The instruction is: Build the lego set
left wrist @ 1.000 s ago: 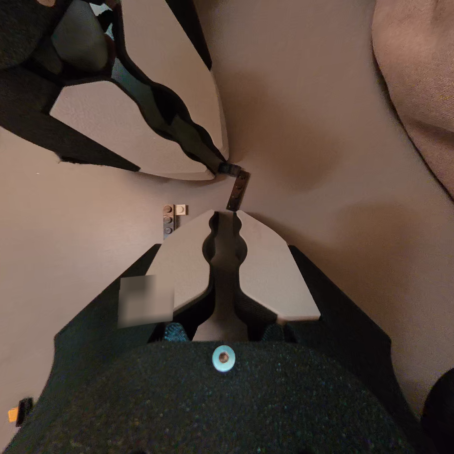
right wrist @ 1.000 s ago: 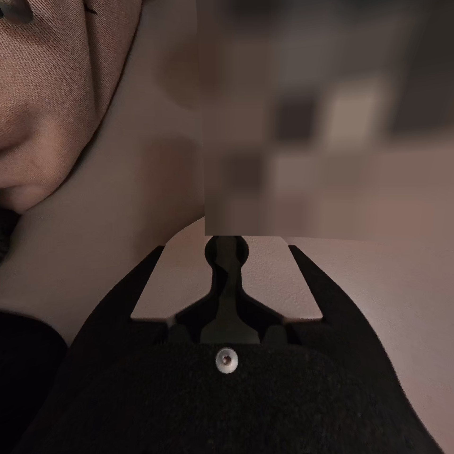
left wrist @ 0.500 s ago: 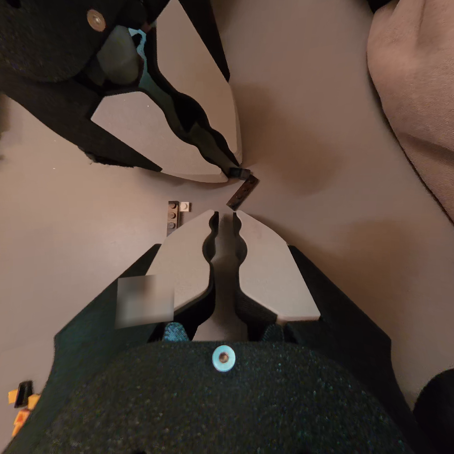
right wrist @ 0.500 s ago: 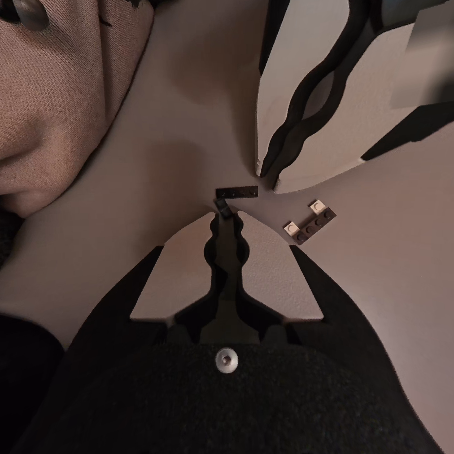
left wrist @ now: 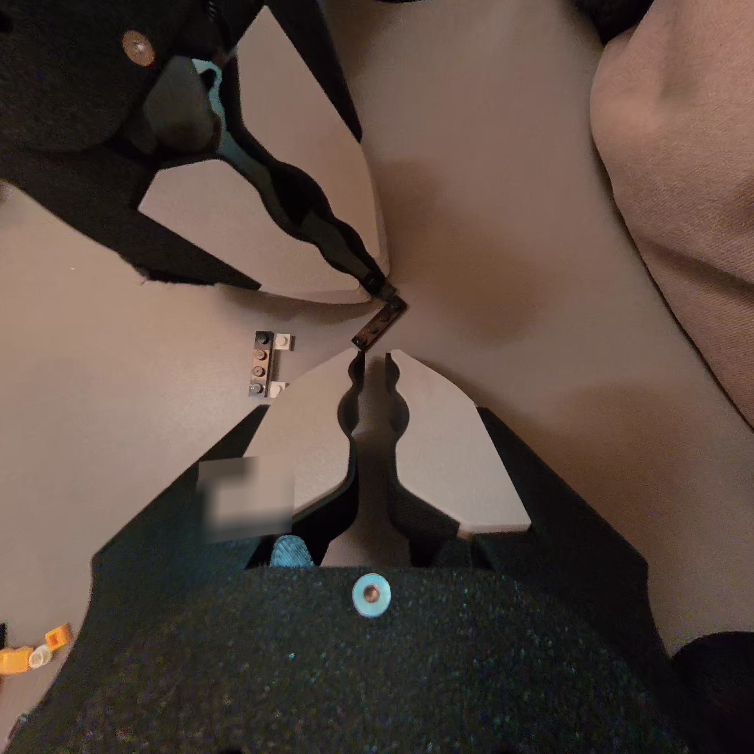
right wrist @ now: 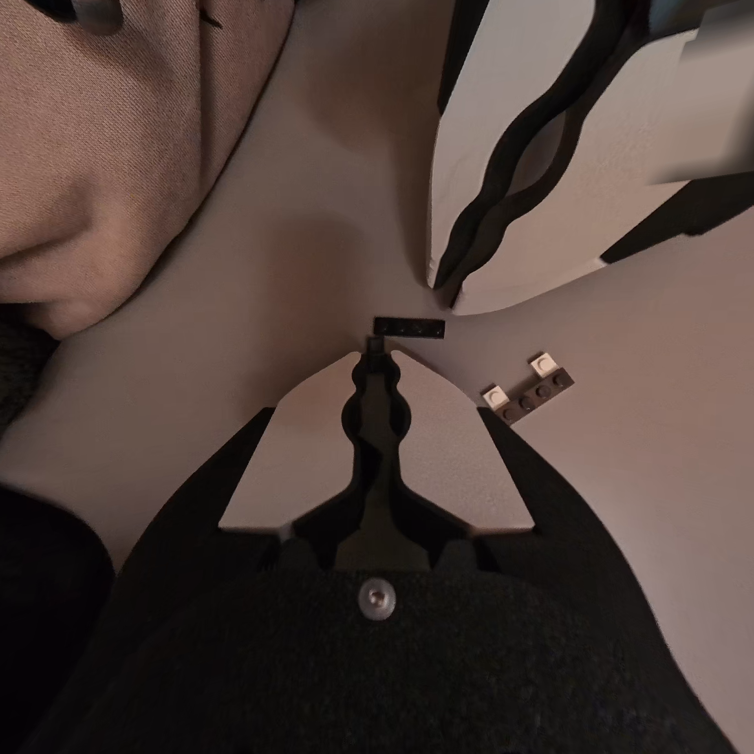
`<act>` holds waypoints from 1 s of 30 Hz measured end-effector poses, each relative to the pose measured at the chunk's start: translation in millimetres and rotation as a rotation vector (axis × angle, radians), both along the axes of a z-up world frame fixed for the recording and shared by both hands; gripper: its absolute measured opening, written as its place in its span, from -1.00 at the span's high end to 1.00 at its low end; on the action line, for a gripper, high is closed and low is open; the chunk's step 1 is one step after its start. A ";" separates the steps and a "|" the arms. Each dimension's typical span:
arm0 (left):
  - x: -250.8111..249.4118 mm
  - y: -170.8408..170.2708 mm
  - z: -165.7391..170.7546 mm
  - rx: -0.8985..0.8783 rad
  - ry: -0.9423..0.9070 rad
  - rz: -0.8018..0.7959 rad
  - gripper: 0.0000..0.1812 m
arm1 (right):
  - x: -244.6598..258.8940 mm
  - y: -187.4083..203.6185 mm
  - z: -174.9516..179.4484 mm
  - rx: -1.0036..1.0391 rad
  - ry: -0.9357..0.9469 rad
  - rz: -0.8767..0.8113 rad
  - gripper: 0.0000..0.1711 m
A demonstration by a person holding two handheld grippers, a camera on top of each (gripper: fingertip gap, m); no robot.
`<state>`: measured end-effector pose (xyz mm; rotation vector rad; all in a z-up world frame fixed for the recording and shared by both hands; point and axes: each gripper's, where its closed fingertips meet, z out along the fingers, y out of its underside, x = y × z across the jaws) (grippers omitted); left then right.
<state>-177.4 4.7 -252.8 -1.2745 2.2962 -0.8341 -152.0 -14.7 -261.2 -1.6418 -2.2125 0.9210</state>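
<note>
A black four-stud plate lies at an angle on the table just beyond my left gripper, which is open by a narrow gap and empty. My right gripper is shut on a small black piece. That piece touches the left end of the plate; I cannot tell whether they are joined. In the left wrist view the right gripper comes in from the upper left. In the right wrist view the left gripper hangs at the upper right.
A dark grey plate with two white one-stud pieces lies left of my left gripper; it also shows in the right wrist view. Orange pieces lie at the lower left. A person's beige clothing borders the table.
The black plate has turned from nearly upright to a diagonal. The right gripper with its small piece has come closer and stays at the plate's far end. The left gripper keeps its narrow gap.
</note>
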 end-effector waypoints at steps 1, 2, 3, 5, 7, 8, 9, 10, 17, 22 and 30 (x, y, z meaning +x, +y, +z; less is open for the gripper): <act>-0.2 0.1 1.2 0.003 -0.003 0.010 0.91 | 0.1 0.4 0.7 0.005 0.000 -0.021 0.90; -0.6 -0.8 2.7 0.004 -0.008 0.016 0.91 | -0.4 1.1 2.3 0.006 -0.001 -0.053 0.90; -0.8 -2.3 4.2 0.007 -0.014 0.021 0.92 | -1.2 1.4 4.3 0.001 -0.003 -0.088 0.91; -1.2 -4.1 5.6 0.021 -0.022 0.036 0.93 | -2.0 4.9 5.3 0.013 -0.037 -0.172 0.91; -2.9 -7.5 4.6 0.031 -0.021 0.034 0.93 | -2.6 3.1 6.0 0.011 -0.065 -0.213 0.91; -3.7 -9.3 3.4 0.035 -0.019 0.032 0.93 | -1.8 2.2 4.9 0.014 -0.089 -0.223 0.91; -4.3 -10.7 2.0 0.042 -0.016 0.032 0.93 | -1.8 1.1 4.0 0.019 -0.103 -0.227 0.91; -4.5 -12.2 0.6 0.050 -0.015 0.032 0.92 | -2.0 0.5 3.1 0.021 -0.116 -0.232 0.91; -1.8 -22.6 0.4 0.089 -0.048 0.031 0.90 | -6.9 -0.3 3.5 0.022 -0.142 -0.250 0.91; 0.1 -21.4 0.1 0.111 -0.063 0.069 0.91 | -9.5 1.2 6.2 0.024 -0.155 -0.262 0.91; 2.4 -19.1 1.7 0.122 -0.115 0.169 0.93 | -9.8 -0.8 3.9 0.046 -0.196 -0.287 0.91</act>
